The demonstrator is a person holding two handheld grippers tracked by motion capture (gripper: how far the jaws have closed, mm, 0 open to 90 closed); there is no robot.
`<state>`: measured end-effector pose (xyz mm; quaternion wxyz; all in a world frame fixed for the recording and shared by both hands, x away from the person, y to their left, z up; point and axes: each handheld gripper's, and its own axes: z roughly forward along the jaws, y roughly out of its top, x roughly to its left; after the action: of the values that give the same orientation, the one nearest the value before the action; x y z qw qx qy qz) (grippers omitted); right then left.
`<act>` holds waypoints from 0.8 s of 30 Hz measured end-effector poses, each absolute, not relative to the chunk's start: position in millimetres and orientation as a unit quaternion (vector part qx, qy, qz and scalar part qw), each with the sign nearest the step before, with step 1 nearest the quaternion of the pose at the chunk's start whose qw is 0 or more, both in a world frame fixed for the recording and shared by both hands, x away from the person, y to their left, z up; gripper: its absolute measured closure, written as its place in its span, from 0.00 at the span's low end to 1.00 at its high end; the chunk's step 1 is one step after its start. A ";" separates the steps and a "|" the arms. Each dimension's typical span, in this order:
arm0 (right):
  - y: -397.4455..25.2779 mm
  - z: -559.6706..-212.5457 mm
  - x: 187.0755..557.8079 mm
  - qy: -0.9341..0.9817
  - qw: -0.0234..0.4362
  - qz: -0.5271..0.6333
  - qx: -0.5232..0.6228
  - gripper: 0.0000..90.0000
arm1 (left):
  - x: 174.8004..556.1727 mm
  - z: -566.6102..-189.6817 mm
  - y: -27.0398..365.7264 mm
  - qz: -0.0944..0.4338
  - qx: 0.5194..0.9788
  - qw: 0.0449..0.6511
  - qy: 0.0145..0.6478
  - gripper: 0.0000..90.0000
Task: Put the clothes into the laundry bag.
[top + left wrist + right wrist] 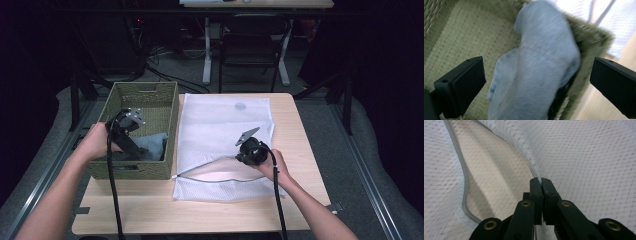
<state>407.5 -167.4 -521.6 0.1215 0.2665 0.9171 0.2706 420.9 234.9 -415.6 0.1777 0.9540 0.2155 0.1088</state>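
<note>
Denim garment (536,75) sits between the left gripper's (536,85) spread fingers; right gripper's (541,182) fingers pinch the mesh bag's (586,157) edge.

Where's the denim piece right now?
In the high view the denim garment lies inside the woven basket at table left, against its right wall, between the open left gripper jaws.

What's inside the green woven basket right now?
Inside the green woven basket lies a crumpled light-blue denim garment, with the open left tool poised around it. Whatever might sit beneath the denim is covered, and the near wall hides the basket's front floor.
</note>
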 end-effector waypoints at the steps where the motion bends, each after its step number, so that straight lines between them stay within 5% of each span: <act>1: -167.7 -521.7 407.6 0.917 0.121 0.271 0.266 0.98 | 422.7 -417.7 235.6 0.105 0.956 0.171 0.216 0.00; 15: -167.3 -521.7 407.6 0.917 0.121 0.270 0.266 0.98 | 437.7 -448.6 243.6 0.072 0.960 0.140 0.233 0.05; 24: -167.3 -521.7 407.6 0.917 0.122 0.270 0.266 0.98 | 440.7 -463.1 239.3 0.056 0.964 0.125 0.228 0.29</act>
<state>407.6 -167.3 -521.7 0.1220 0.2662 0.9172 0.2702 440.7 239.3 -463.1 0.1253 0.9640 0.2276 0.0558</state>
